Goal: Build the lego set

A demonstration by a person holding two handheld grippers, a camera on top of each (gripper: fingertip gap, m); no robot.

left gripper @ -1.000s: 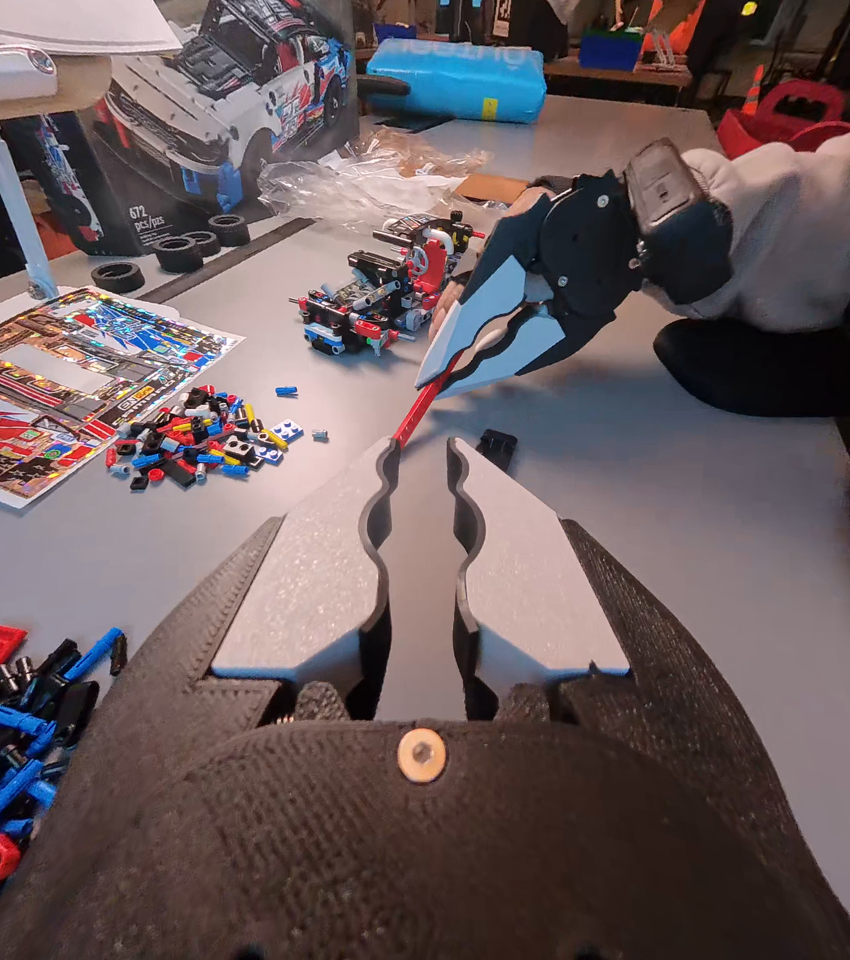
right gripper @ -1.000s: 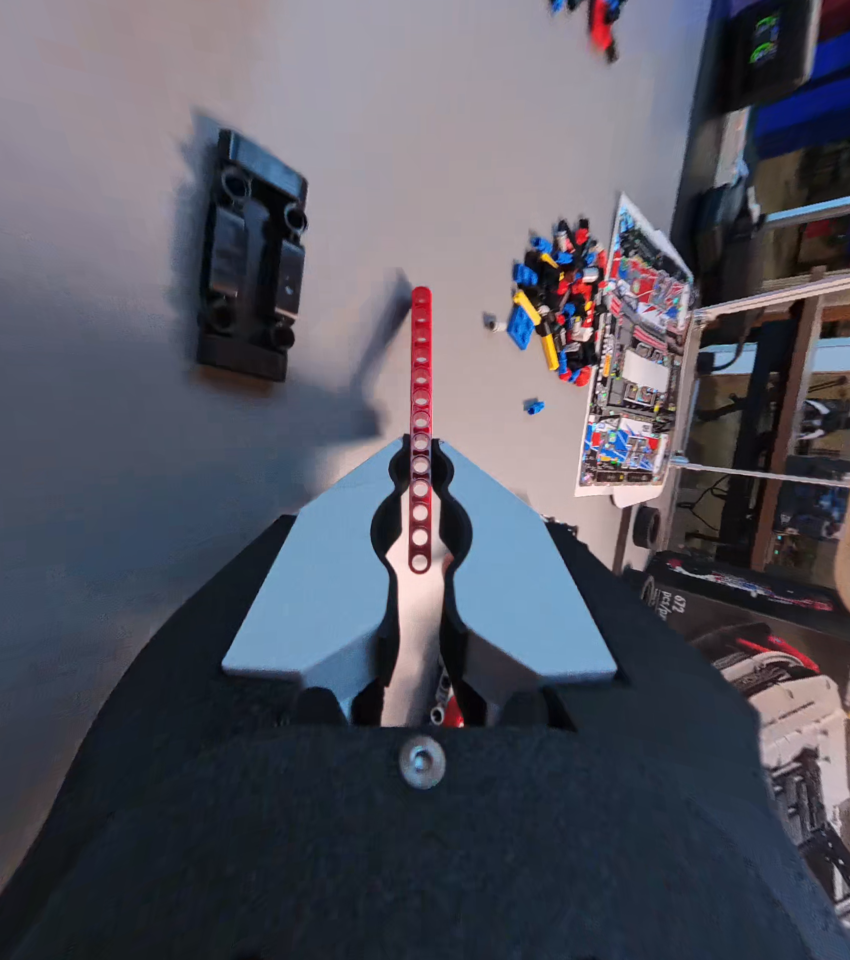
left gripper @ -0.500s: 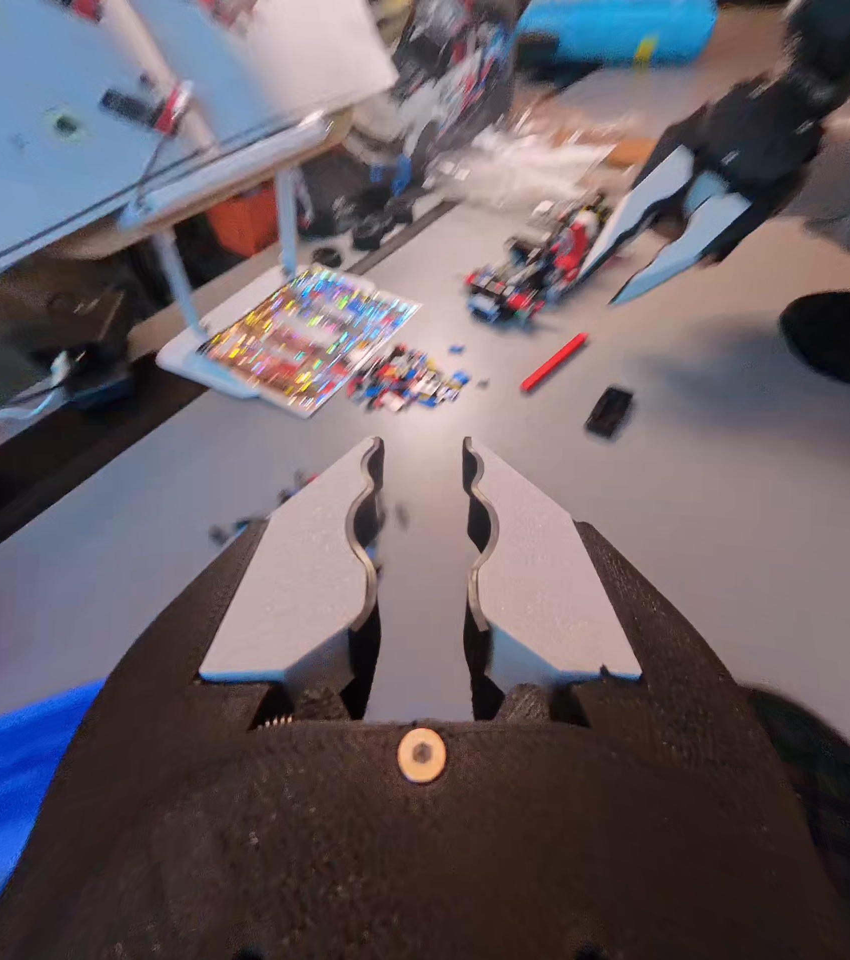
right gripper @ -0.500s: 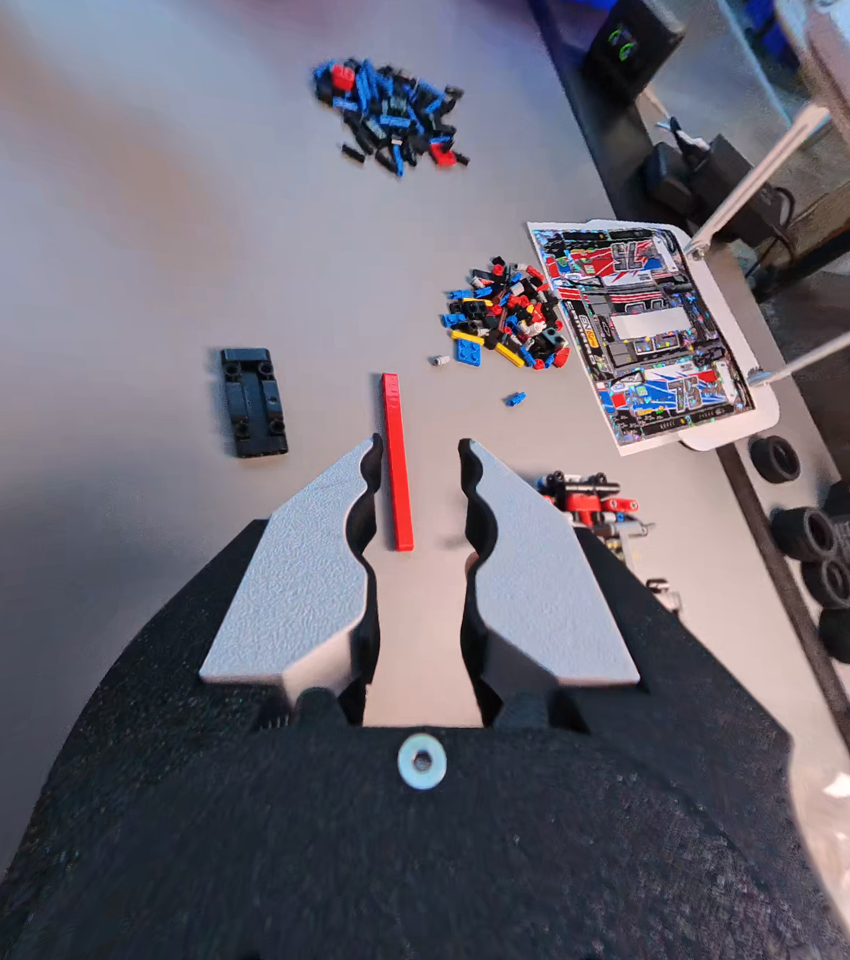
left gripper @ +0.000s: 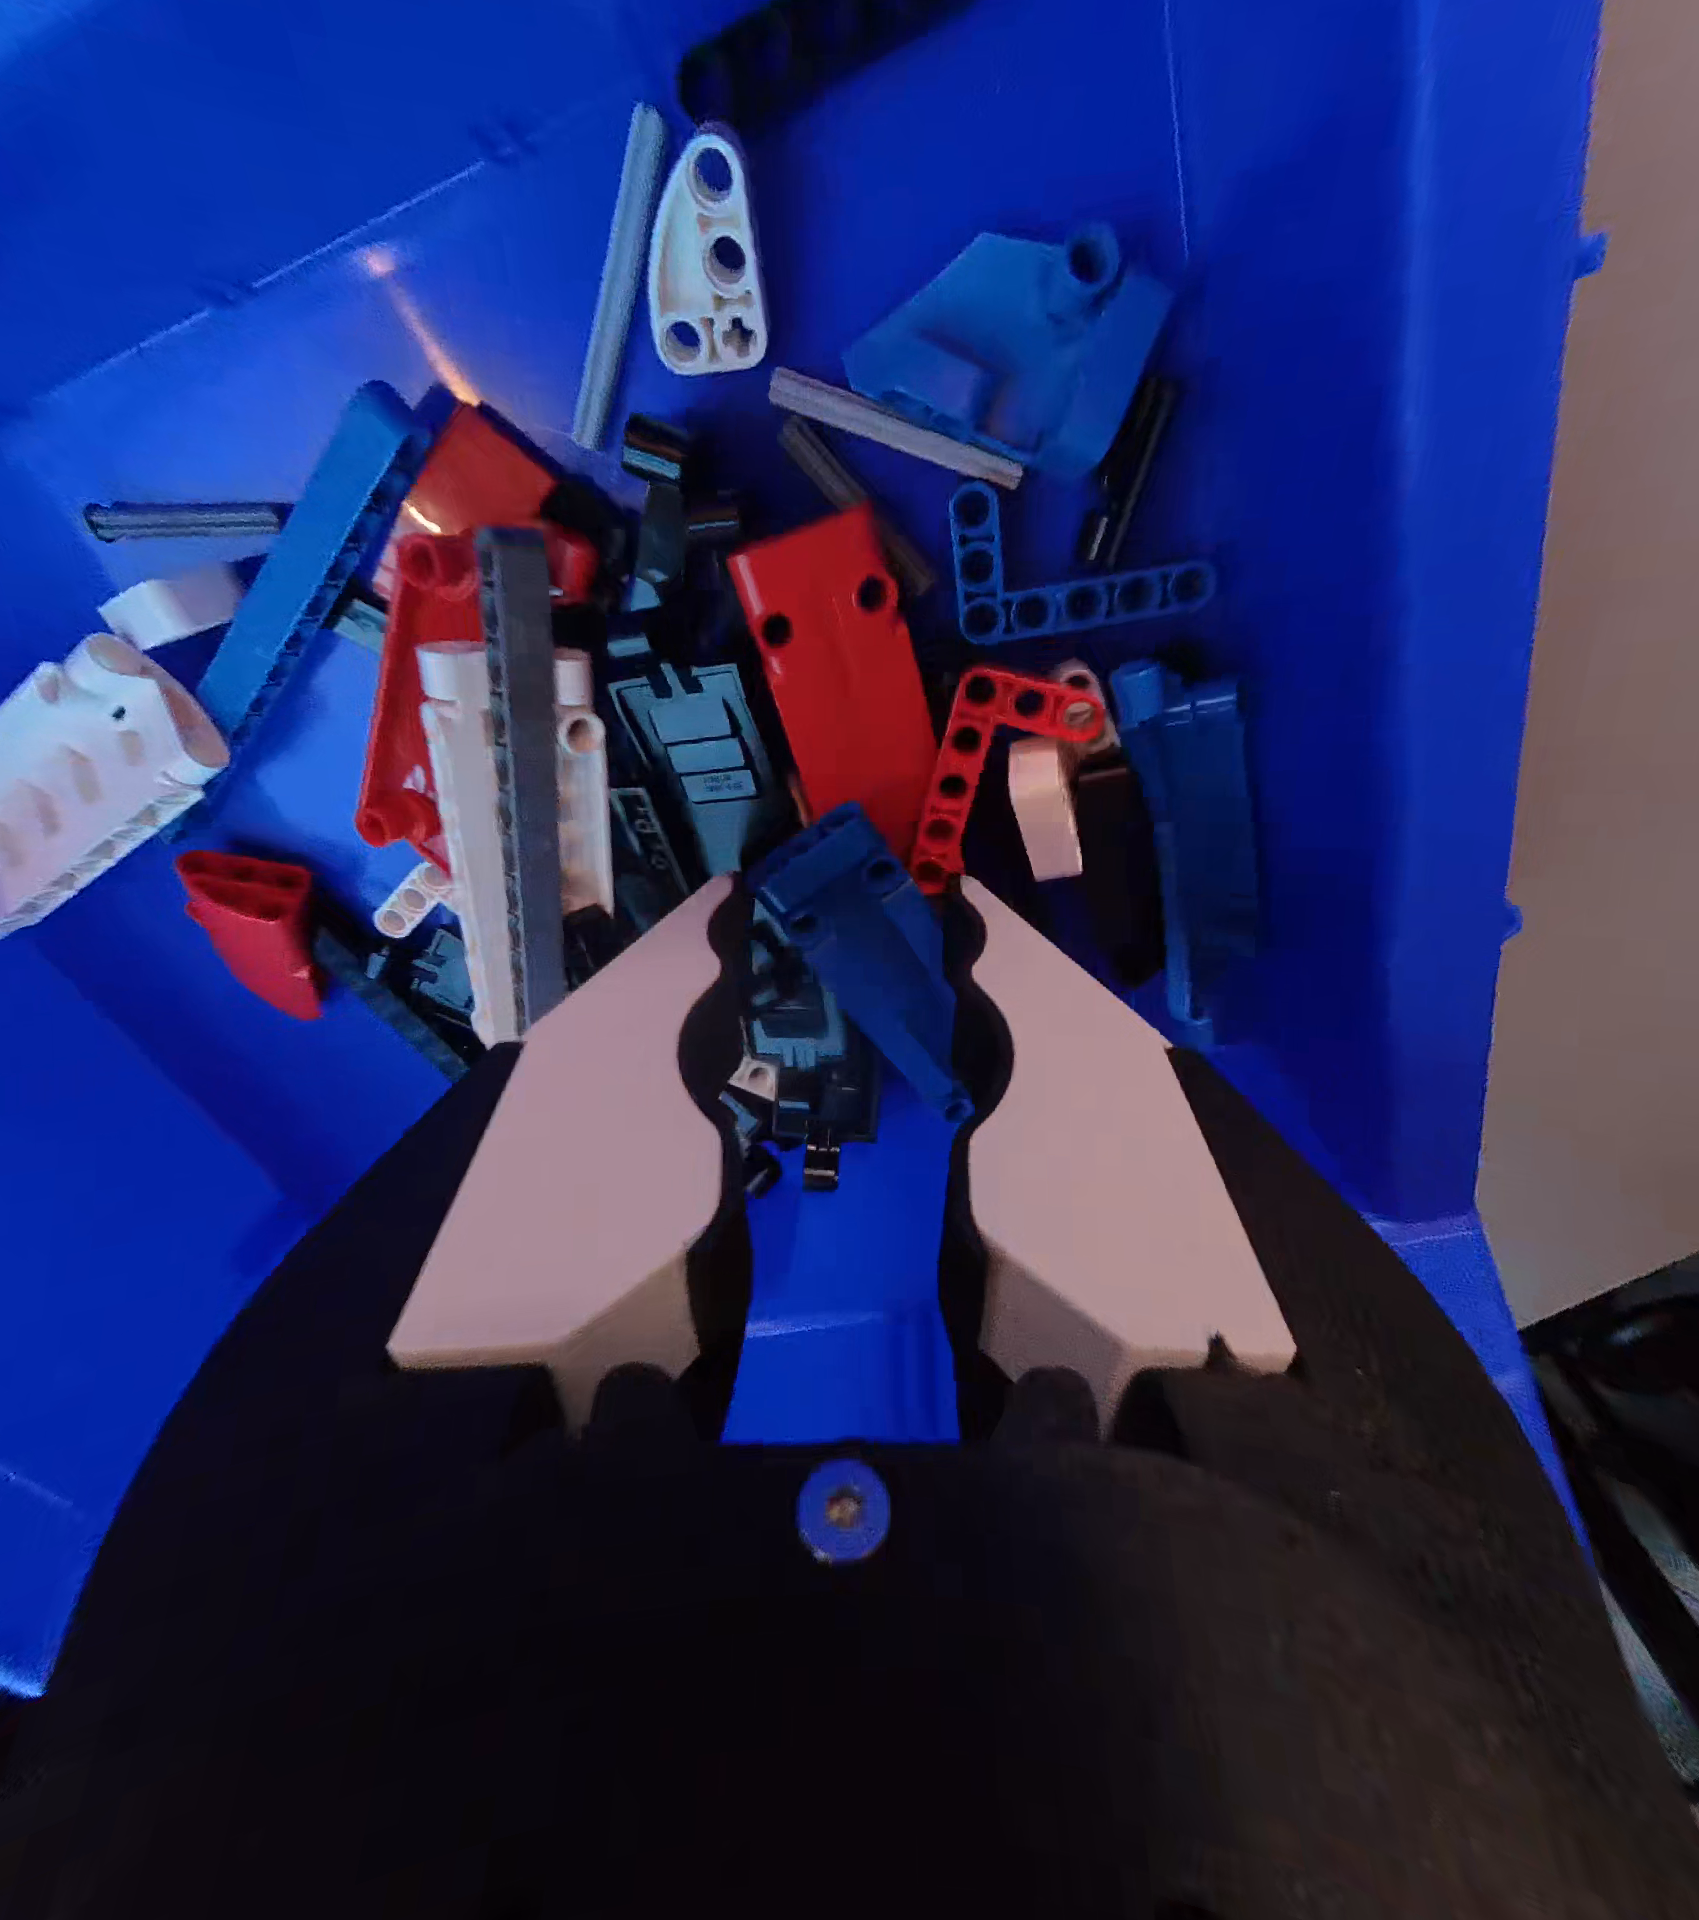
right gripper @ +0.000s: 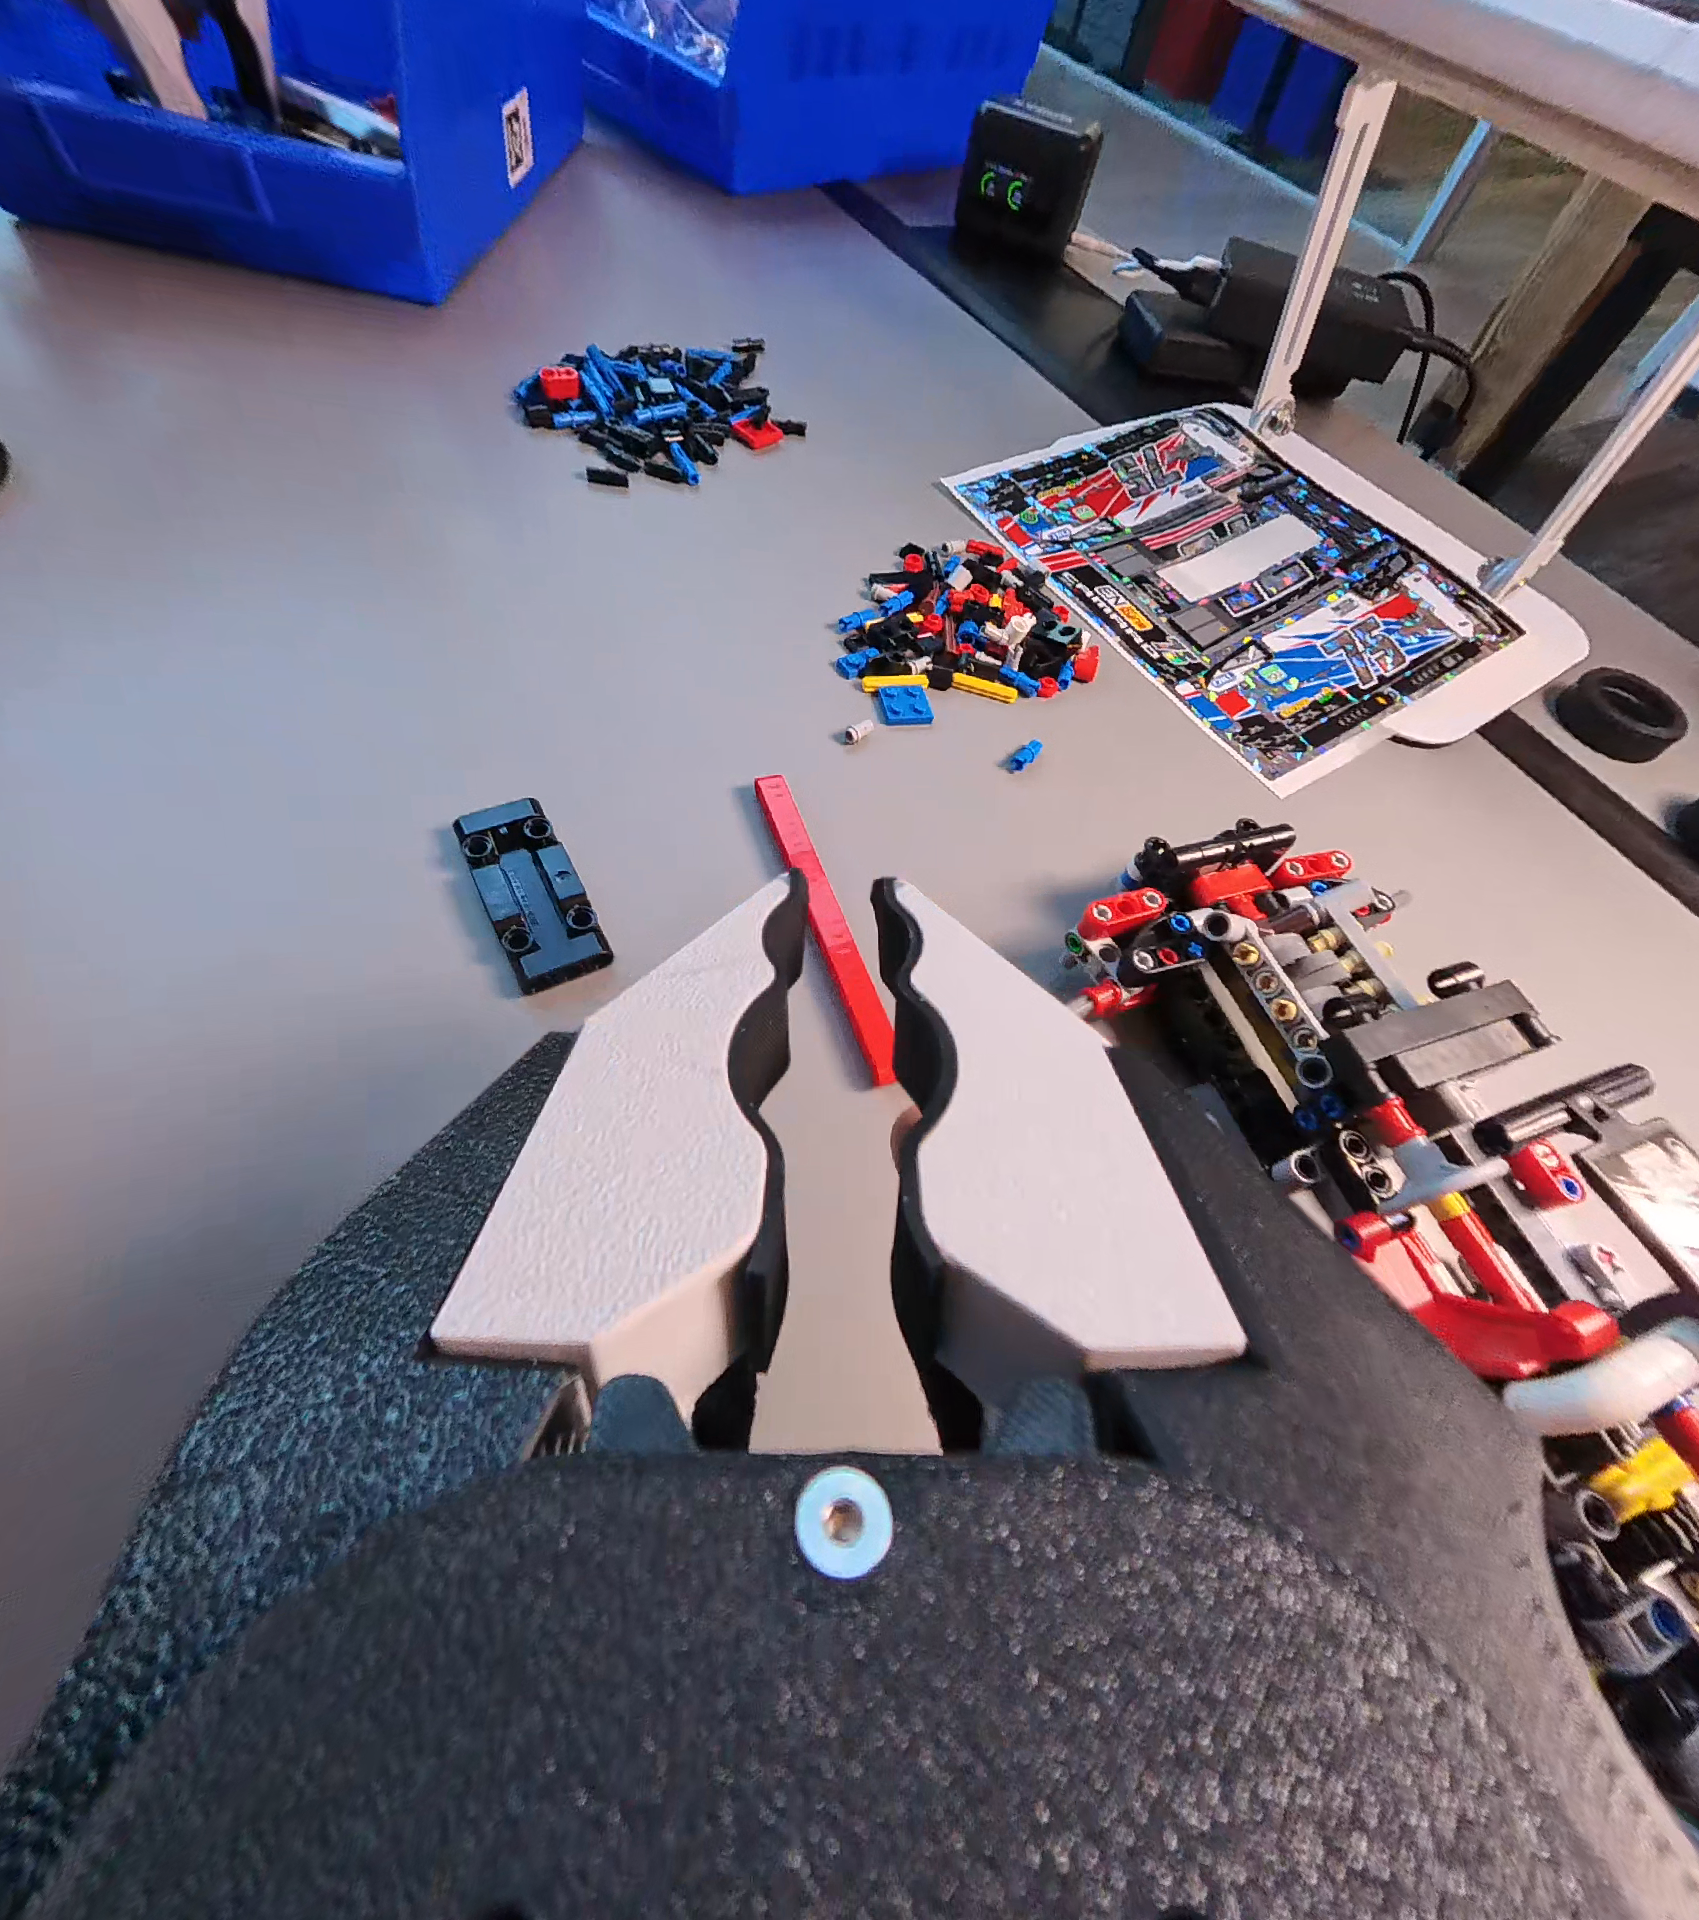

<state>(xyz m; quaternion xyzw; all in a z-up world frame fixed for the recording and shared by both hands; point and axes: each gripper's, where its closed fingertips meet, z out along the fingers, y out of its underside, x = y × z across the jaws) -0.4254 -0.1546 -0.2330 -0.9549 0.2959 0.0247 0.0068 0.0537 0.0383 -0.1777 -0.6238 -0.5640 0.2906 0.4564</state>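
The left gripper (left gripper: 845,904) had been swung away from the worktop (right gripper: 201,644) and lowered into a blue bin (left gripper: 149,312) of large pieces. Its fingers were held apart around a dark blue panel (left gripper: 866,956), not seen to be clamped on it. This was judged a search for the next part.

The red beam (right gripper: 824,925), held a second earlier, had been released and laid flat on the worktop. The right gripper (right gripper: 840,894) was held above it with fingers apart and empty. A black plate (right gripper: 530,894) was left just beside the beam, and the half-built chassis (right gripper: 1344,1039) lay to the right.

Counted in the right view: two blue bins, two heaps of small parts (right gripper: 658,410), one sticker sheet (right gripper: 1250,592), and at least two loose tyres (right gripper: 1619,714). In the bin, two red panels (left gripper: 829,665) were counted.
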